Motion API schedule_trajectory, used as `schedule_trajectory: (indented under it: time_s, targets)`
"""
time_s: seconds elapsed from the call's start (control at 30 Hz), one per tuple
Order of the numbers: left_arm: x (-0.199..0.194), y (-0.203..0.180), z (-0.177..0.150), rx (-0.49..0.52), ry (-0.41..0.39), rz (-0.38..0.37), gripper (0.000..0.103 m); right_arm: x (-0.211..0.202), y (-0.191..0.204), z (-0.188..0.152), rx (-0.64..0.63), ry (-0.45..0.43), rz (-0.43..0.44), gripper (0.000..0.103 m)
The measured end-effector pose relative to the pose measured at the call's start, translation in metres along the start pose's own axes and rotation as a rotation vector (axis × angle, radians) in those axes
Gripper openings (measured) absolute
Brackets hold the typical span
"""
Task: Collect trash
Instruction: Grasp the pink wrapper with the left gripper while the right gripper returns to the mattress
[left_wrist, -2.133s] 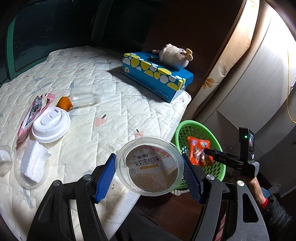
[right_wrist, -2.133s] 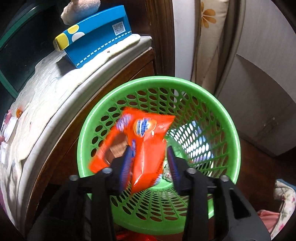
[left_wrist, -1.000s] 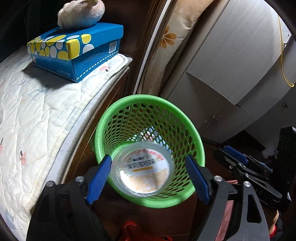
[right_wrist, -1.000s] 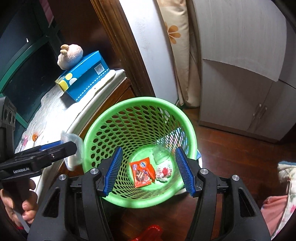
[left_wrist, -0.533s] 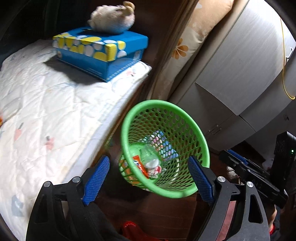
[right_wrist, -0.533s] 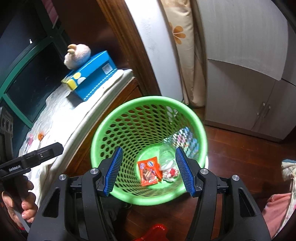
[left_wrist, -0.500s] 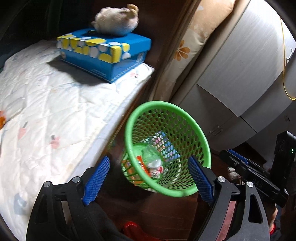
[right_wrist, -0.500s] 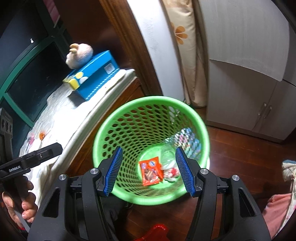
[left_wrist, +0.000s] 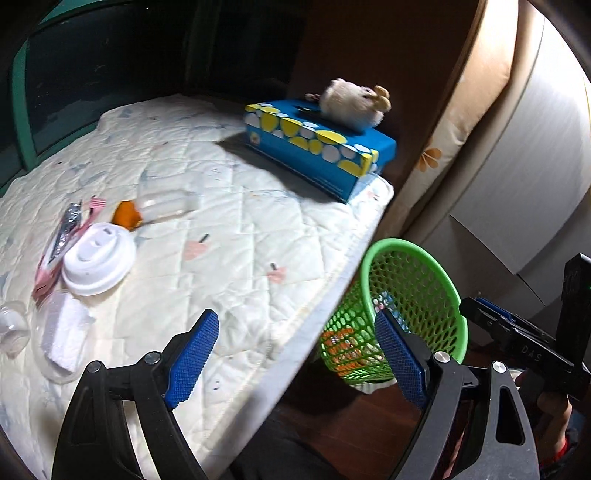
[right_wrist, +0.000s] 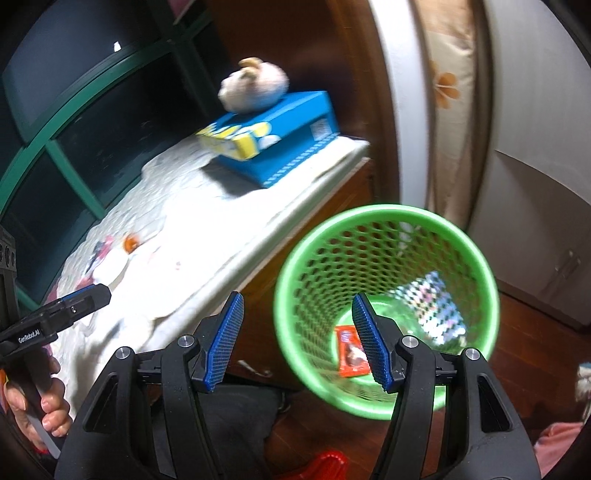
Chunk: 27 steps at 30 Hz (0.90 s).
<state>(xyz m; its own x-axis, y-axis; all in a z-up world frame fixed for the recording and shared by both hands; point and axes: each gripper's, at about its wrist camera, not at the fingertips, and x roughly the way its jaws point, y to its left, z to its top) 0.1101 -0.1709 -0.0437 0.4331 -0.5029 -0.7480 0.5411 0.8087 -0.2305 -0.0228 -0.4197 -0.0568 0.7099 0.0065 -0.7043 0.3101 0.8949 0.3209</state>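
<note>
My left gripper (left_wrist: 295, 356) is open and holds nothing; it hovers over the mattress edge. On the quilted bed lie a white cup lid (left_wrist: 98, 264), an orange scrap (left_wrist: 125, 219), a clear plastic piece (left_wrist: 166, 203), a pink wrapper (left_wrist: 55, 251) and a white block in a clear tray (left_wrist: 61, 332). The green mesh basket (left_wrist: 406, 243) stands on the floor beside the bed. My right gripper (right_wrist: 297, 345) hangs between bed and basket (right_wrist: 384, 210), its jaws opening with nothing between them. An orange snack wrapper (right_wrist: 347, 350) lies in the basket's bottom.
A blue and yellow tissue box (left_wrist: 317, 147) with a plush toy (left_wrist: 351, 103) on top sits at the bed's far corner. Pale cabinet doors (right_wrist: 535, 184) and a flowered curtain (right_wrist: 447, 85) stand behind the basket. A red thing (right_wrist: 325, 465) lies on the wooden floor.
The left gripper let the clear bowl drop into the basket, then swung left from over the basket to the bed. The right gripper drifted left, off the basket's middle.
</note>
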Motion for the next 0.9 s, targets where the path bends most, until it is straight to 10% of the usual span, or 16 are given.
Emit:
schedule_trajectory:
  time_s: [0.5,0.9]
  targets:
    - [-0.038,0.14,0.015,-0.134,-0.049,0.236,0.079,0.032,0.083,0.01,-0.136,0.05,0.109,0.063]
    - [-0.007,0.196,0.028,-0.093,0.054,0.263,0.057,0.055,0.127,0.02,-0.202,0.081,0.163,0.064]
